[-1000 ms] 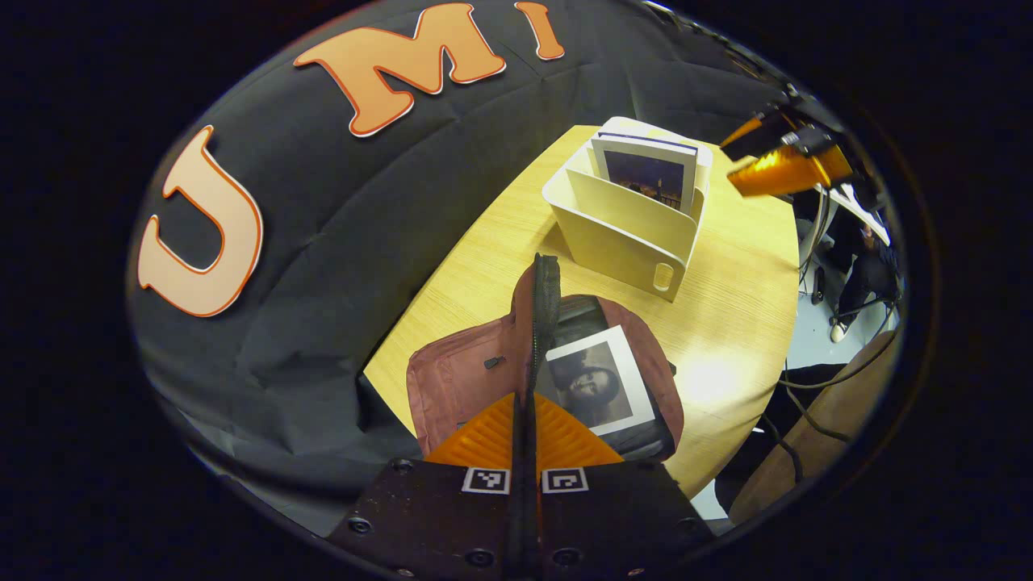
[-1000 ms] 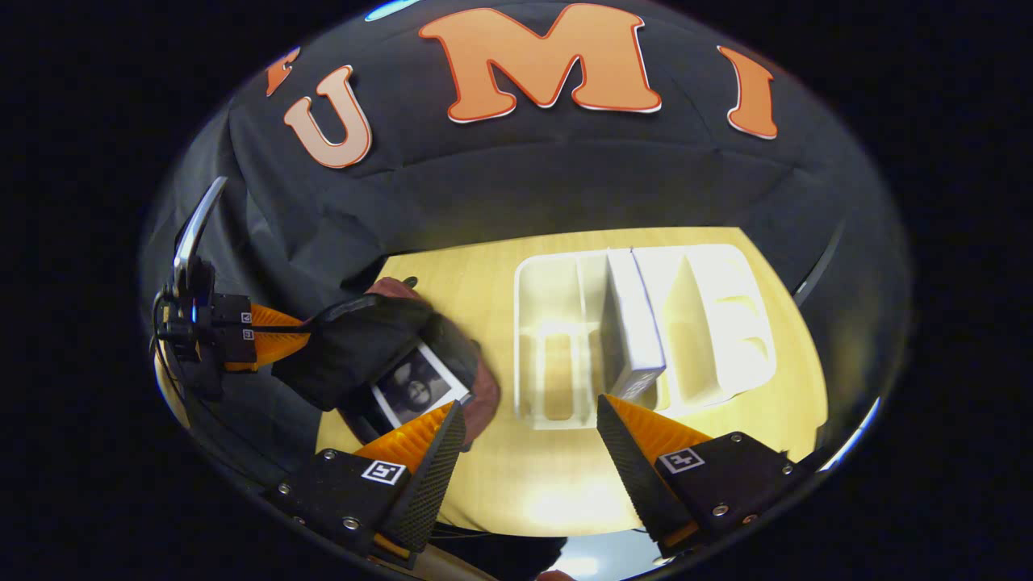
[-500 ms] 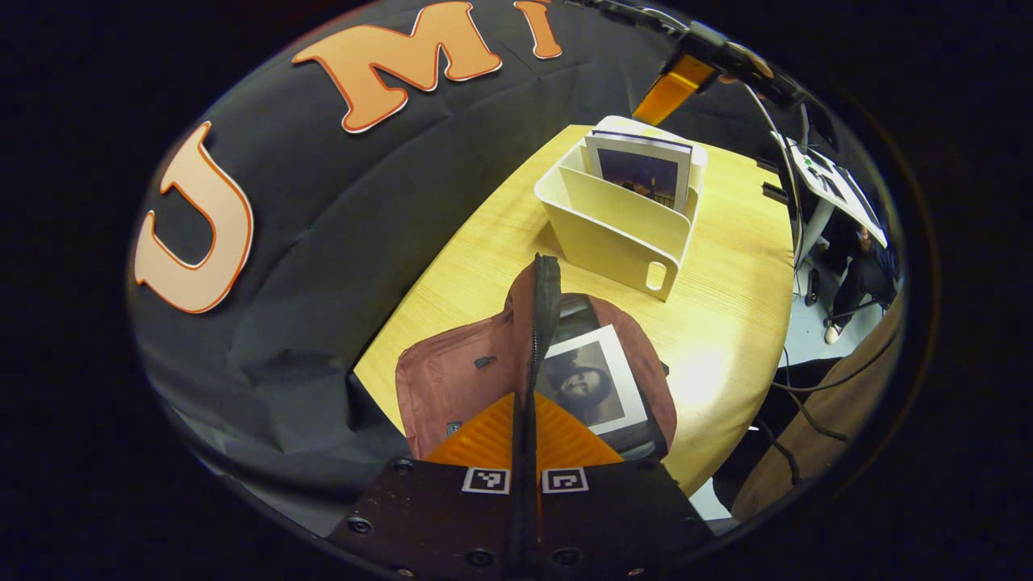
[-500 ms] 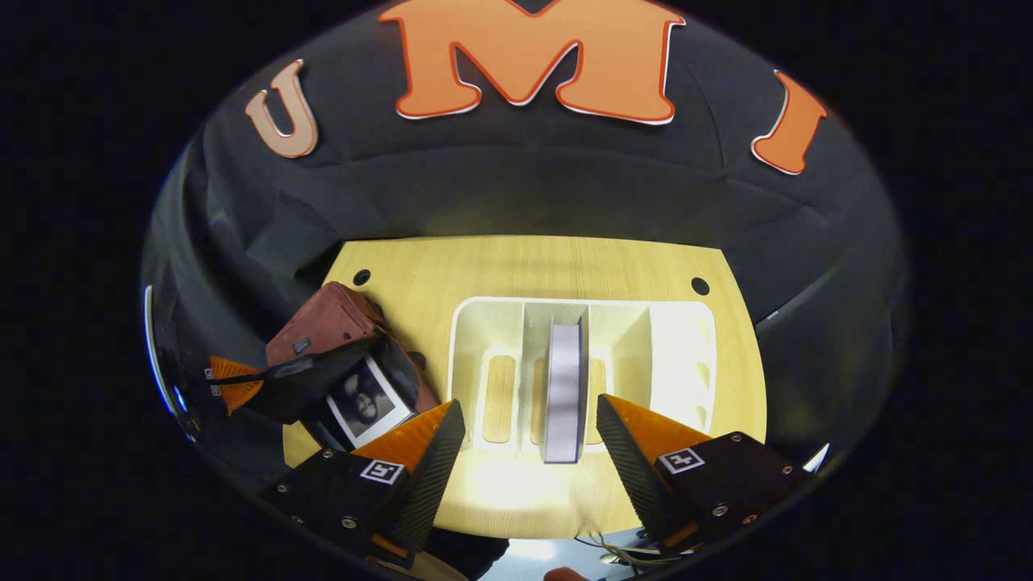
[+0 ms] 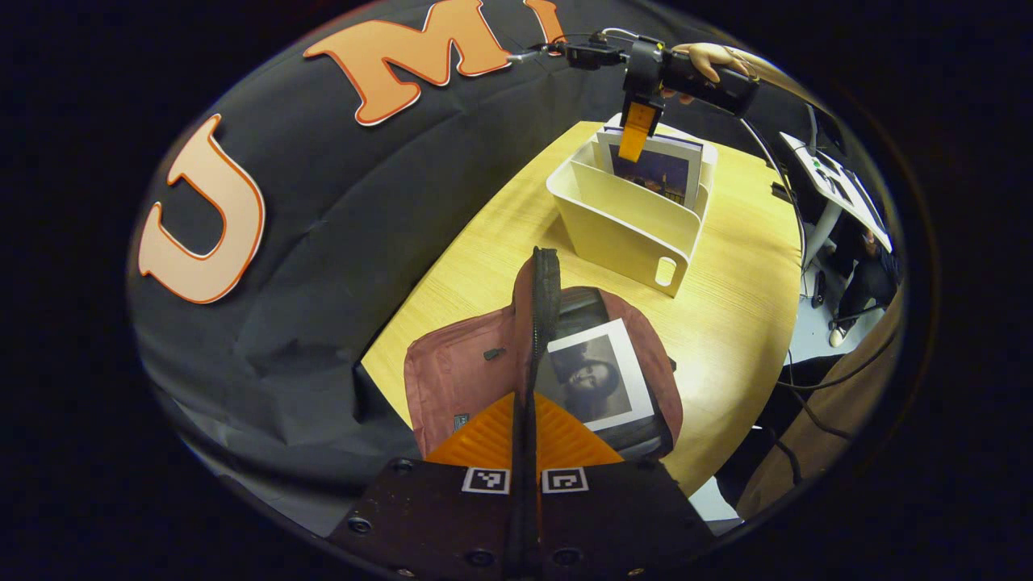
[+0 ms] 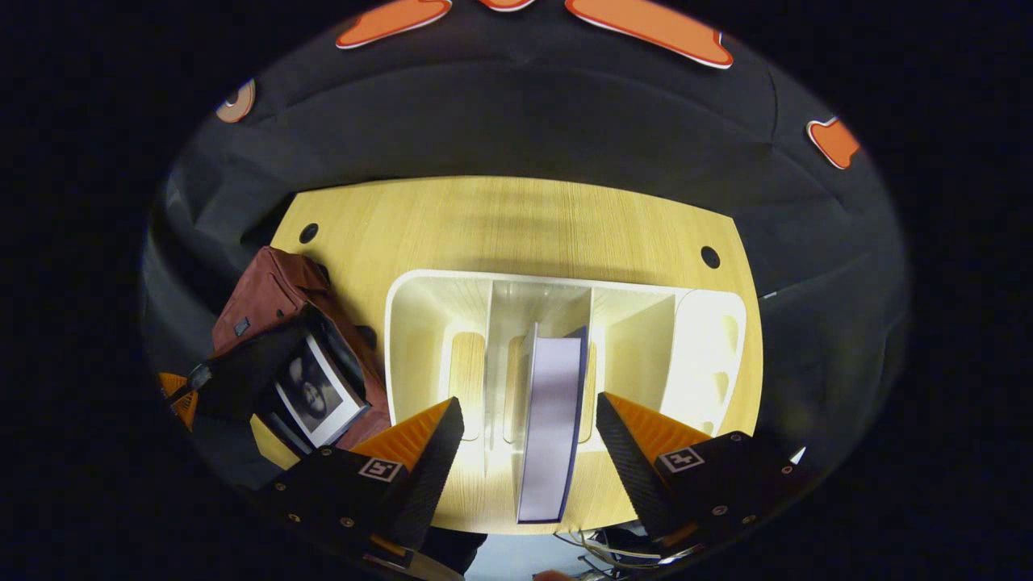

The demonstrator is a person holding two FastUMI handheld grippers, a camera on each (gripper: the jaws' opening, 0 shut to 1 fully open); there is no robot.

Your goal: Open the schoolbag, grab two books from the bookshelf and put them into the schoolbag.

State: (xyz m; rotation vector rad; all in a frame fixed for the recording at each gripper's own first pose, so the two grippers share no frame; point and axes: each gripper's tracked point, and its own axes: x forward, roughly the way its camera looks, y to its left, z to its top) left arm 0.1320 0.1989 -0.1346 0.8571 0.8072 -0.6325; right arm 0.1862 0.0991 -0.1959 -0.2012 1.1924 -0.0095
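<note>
Right gripper (image 6: 523, 432) hung wide open above the shelf (image 6: 565, 282), jaws set either side of the upright book (image 6: 553, 420) in the middle compartment, touching neither cover. Seen also from the left gripper view, poised over the shelf top (image 5: 633, 133) with a hand (image 5: 714, 60) behind it. Stood upright in its slot, spine edge facing up toward the camera, with the compartments on both sides bare. Rested on the far half of the wooden bench (image 6: 516, 218), near the black cloth wall (image 6: 516, 121).

Left gripper (image 5: 524, 420) stayed closed, fingers pinched on the dark zipper edge (image 5: 542, 298) of the bag (image 5: 460, 379), holding that edge lifted. Lay at the near left corner of the bench, reddish-brown, its mouth pulled open. Held one book (image 5: 597, 379) already inside, white-bordered cover with a monochrome portrait showing face up in the opening. Sat well apart from the shelf, with bare bench between them. Visible too in the right gripper view: bag (image 6: 274, 298) at the left of the shelf, the portrait cover (image 6: 315, 391) showing in the gap beneath the raised dark flap. Cables (image 5: 815, 387) trailed off the bench's right edge.
</note>
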